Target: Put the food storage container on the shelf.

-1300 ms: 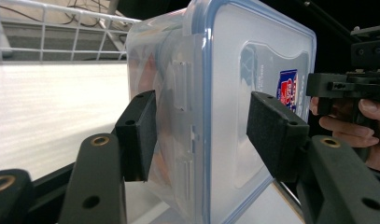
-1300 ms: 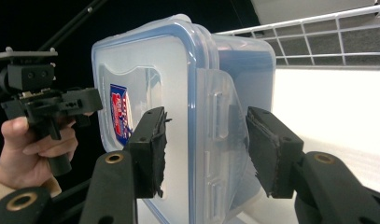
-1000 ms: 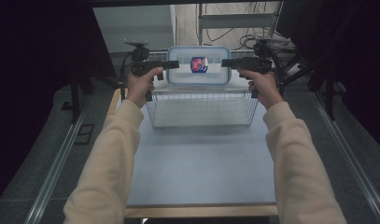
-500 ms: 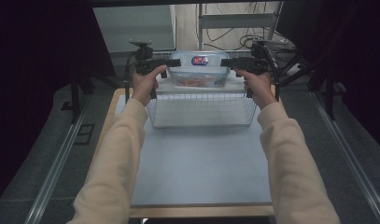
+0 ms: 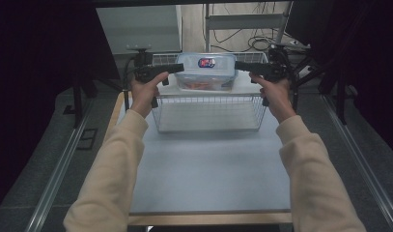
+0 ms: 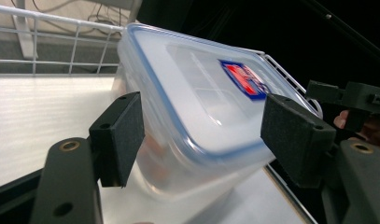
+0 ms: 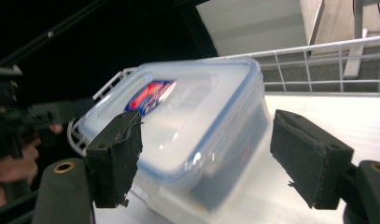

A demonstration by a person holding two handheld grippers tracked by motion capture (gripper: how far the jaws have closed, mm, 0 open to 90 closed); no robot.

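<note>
A clear plastic container (image 5: 206,70) with a blue-rimmed lid and a red and blue label rests in the far part of a white wire basket (image 5: 208,113); something orange shows through its wall. My left gripper (image 5: 177,68) flanks its left end and my right gripper (image 5: 237,65) its right end. In the left gripper view the container (image 6: 201,121) lies between the pads (image 6: 117,135) of the left gripper (image 6: 206,135), whose jaws have just been opening. In the right gripper view the container (image 7: 187,121) sits between the jaws of the right gripper (image 7: 213,156), which have also just been opening, with a gap at one pad (image 7: 311,156).
The basket stands at the far end of a pale blue table (image 5: 208,174). Behind it are a grey cabinet (image 5: 141,26), cables and a metal stand (image 5: 242,21). Dark curtains hang on both sides, and metal rails (image 5: 59,164) run along the floor.
The container was held up over the basket with its lid tipped toward the camera. It has come down into the far part of the basket, and both pairs of jaws have spread.
</note>
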